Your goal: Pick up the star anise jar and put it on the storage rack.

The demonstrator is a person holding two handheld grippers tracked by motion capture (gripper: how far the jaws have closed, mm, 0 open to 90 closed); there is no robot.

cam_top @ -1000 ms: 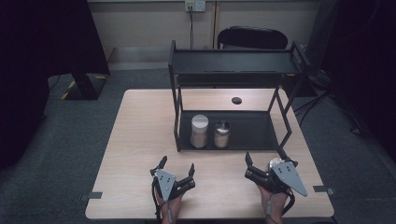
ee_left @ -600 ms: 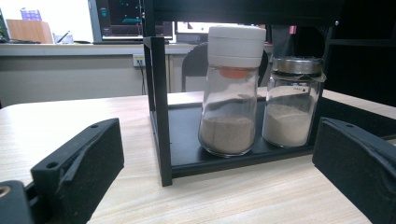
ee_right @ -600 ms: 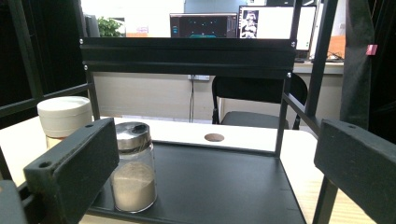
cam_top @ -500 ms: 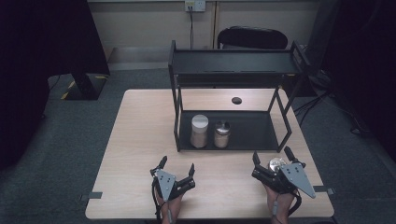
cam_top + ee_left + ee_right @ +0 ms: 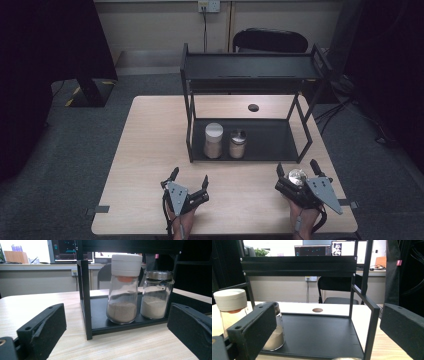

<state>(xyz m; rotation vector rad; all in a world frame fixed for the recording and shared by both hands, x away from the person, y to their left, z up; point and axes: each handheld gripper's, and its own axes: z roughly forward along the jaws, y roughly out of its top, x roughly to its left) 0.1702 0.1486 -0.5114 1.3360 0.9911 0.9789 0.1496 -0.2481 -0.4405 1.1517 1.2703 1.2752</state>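
On the pale wooden surface [image 5: 150, 150], near its front edge, the left hand-held gripper [image 5: 189, 181] rests with its jaws spread wide and nothing between them, aimed toward the black metal two-tier rack [image 5: 250, 75] that stands at the middle of the surface; the right hand-held gripper [image 5: 298, 171] sits well apart from it by the front right corner, its jaws also wide, though a small shiny rounded thing [image 5: 297, 175] shows on it just behind the fingertips and I cannot tell from above whether it is gripped or simply part of the tool. Both tools point at the rack's lower tray [image 5: 317, 335], which suggests, as a judgement, that the two jars there are what the work is about. A clear glass jar with a white screw cap [image 5: 123, 287] stands upright at the left end of that tray, about a third full of tan powder, and touching or just beside it stands a shorter clear glass jar with a metal lid [image 5: 157, 293], holding a paler, finer powder to roughly the same level. They sit near the tray's front edge, probably so that jaws can reach them under the upper shelf. A small dark round disc [image 5: 253, 107] lies on the surface behind the rack, and the rest of the tray is bare
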